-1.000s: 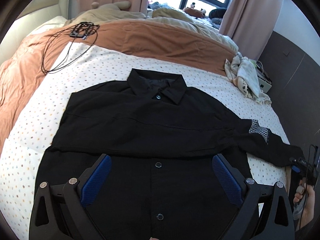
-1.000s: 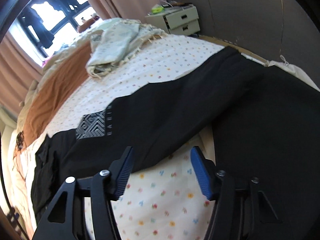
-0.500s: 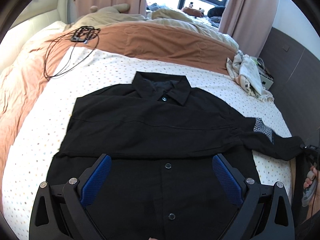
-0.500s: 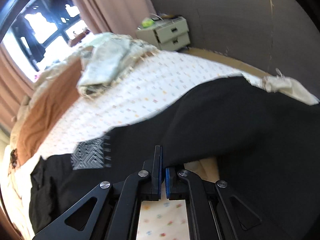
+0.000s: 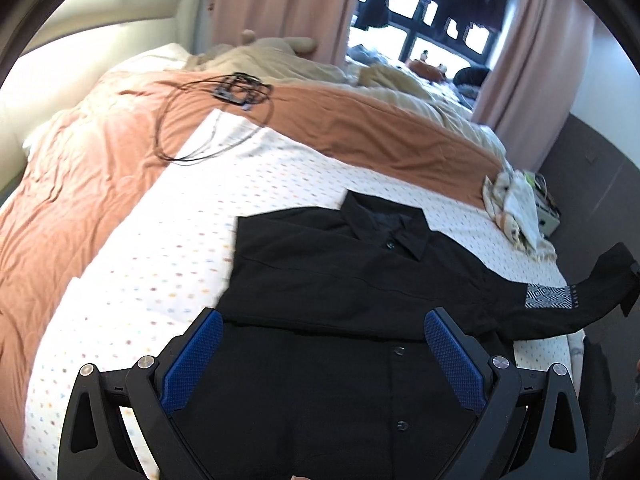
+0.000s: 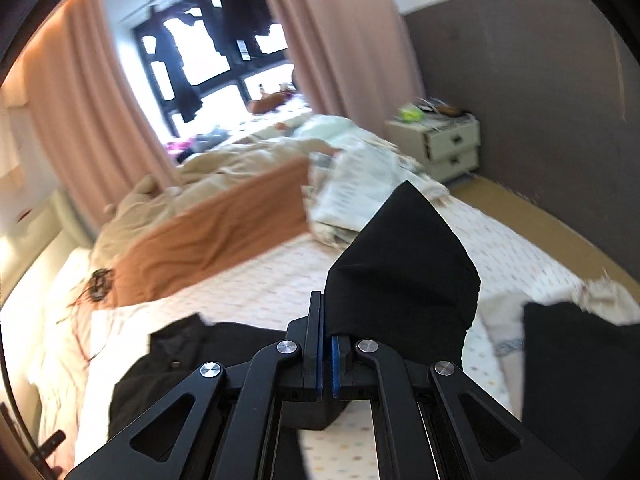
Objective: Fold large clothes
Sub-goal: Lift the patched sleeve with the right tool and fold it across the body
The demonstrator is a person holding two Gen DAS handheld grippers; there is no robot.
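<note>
Now the right gripper (image 6: 325, 354), clamped on the black button-up shirt's (image 5: 360, 280) sleeve (image 6: 404, 276), must fold it across; left gripper (image 5: 320, 360) hovers apart.

Matt black cloth shirt (image 5: 360, 272), seemingly smooth

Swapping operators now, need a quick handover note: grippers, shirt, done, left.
Right gripper: shut on the cuff end of the black button-up shirt's patterned sleeve, held above the bed.
Left gripper: open, empty, over the shirt's lower front.
Black button-up shirt: face up on the dotted white sheet, collar away from you.
Done: the other sleeve lies folded across the chest.
Left: likely lay this sleeve across too, then fold the body.
</note>
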